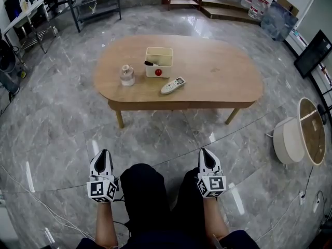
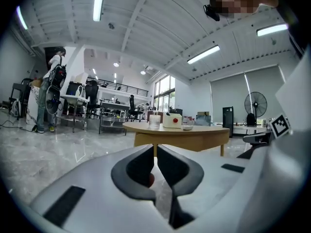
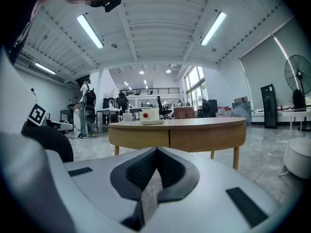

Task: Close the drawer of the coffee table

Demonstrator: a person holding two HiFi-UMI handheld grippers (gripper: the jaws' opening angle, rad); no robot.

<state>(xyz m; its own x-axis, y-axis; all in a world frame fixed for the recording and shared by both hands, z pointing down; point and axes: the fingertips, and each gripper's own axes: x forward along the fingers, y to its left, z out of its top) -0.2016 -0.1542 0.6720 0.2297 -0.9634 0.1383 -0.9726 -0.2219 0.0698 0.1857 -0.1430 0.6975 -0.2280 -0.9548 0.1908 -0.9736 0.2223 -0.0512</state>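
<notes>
Fingers of left gripper (image 2: 155,147) pressed together at the tips, nothing between them. Right gripper (image 3: 156,150) likewise clenched and empty. In the head view both sit low in the frame, left gripper (image 1: 104,152) and right gripper (image 1: 206,151), either side of the person's dark-trousered knees (image 1: 150,191), pointing up-frame toward the table and well apart from it.

Grey marble floor (image 1: 62,123) fills most of the head view. Oval wooden coffee table (image 1: 218,71) is in the upper middle. Its front panel (image 3: 194,139) lies flush with one vertical seam in the right gripper view; cannot tell which part is the drawer. Round white side table (image 1: 290,139) is at the right edge.

On the tabletop, left of centre: white box (image 1: 158,61) with a red dot on its front, a remote (image 1: 173,85) just below-right of it, and a glass jar (image 1: 127,75) to its left, all apart from each other.
</notes>
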